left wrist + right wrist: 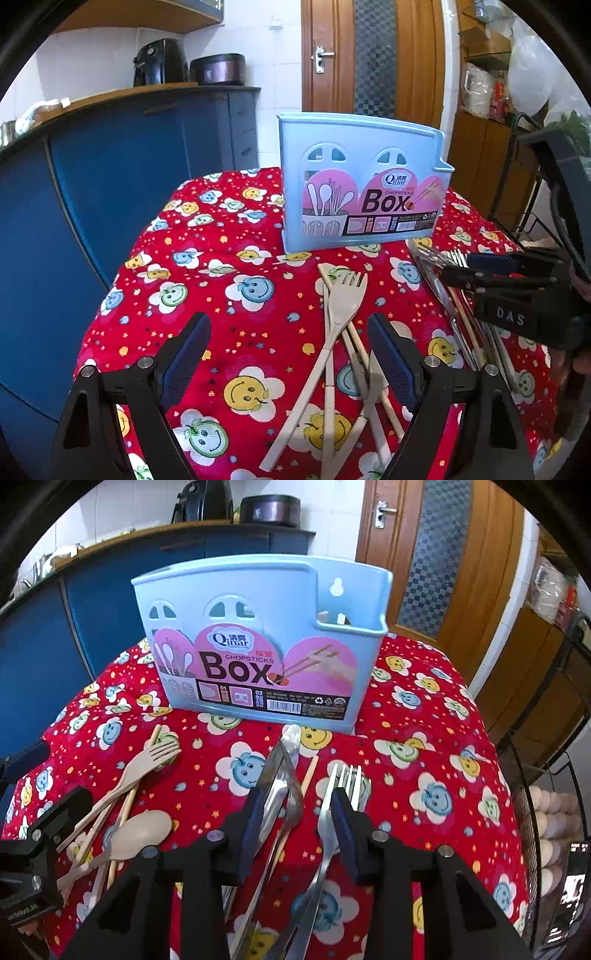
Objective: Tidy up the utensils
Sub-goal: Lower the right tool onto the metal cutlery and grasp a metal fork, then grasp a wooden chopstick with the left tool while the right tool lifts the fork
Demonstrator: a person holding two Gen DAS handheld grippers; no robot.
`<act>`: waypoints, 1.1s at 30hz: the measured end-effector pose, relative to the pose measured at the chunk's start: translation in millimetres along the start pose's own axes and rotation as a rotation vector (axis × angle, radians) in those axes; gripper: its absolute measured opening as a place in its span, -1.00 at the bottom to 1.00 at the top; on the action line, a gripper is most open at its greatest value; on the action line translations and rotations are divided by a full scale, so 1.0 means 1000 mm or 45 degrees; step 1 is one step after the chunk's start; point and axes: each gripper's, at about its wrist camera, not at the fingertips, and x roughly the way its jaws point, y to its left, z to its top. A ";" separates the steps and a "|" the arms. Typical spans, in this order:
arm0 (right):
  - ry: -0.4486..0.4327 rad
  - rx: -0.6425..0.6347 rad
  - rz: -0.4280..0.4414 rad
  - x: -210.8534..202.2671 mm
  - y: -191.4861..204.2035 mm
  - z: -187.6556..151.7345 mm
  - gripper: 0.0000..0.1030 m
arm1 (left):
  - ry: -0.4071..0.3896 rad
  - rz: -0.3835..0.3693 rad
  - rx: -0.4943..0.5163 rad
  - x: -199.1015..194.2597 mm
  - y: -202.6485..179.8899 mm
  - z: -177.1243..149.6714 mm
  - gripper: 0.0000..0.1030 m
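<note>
A light blue chopsticks box point(364, 181) stands upright on the red smiley tablecloth point(236, 295); it also shows in the right wrist view point(262, 642). A beige fork point(341, 306) lies over chopsticks point(354, 339) near my open, empty left gripper point(290, 360). My right gripper point(297, 825) is open, low over a metal knife point(280, 775) and metal forks point(345, 779); the knife lies between its fingers, a fork against the right pad. A beige spoon point(138, 836) and fork point(147, 764) lie to the left.
A blue cabinet point(110, 166) stands left of the table, with an appliance point(159, 62) on top. A wooden door point(373, 55) is behind. A wire rack with eggs point(550, 812) stands right of the table.
</note>
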 end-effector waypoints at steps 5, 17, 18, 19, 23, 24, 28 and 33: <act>0.059 0.007 0.009 0.011 -0.002 0.007 -0.66 | 0.025 -0.018 0.004 0.007 0.000 0.002 0.69; -0.006 0.156 0.160 -0.008 -0.026 0.008 -0.92 | 0.076 -0.062 0.003 0.015 0.001 0.014 0.69; -0.022 0.171 0.169 -0.012 -0.028 0.008 -0.92 | 0.079 -0.064 0.010 0.015 0.000 0.015 0.69; -0.037 0.181 0.176 -0.016 -0.030 0.007 -0.92 | 0.081 -0.064 0.014 0.015 -0.001 0.015 0.69; -0.113 0.233 0.214 -0.033 -0.039 0.005 -0.92 | 0.107 -0.074 0.046 0.016 -0.008 0.015 0.69; -0.131 0.251 0.225 -0.038 -0.042 0.004 -0.91 | 0.113 -0.073 0.049 0.016 -0.009 0.015 0.69; -0.175 0.298 0.249 -0.047 -0.050 -0.001 -0.91 | 0.131 -0.091 0.056 0.018 -0.012 0.015 0.69; -0.200 0.353 0.277 -0.053 -0.062 -0.008 -0.91 | 0.143 -0.085 0.084 0.021 -0.018 0.015 0.68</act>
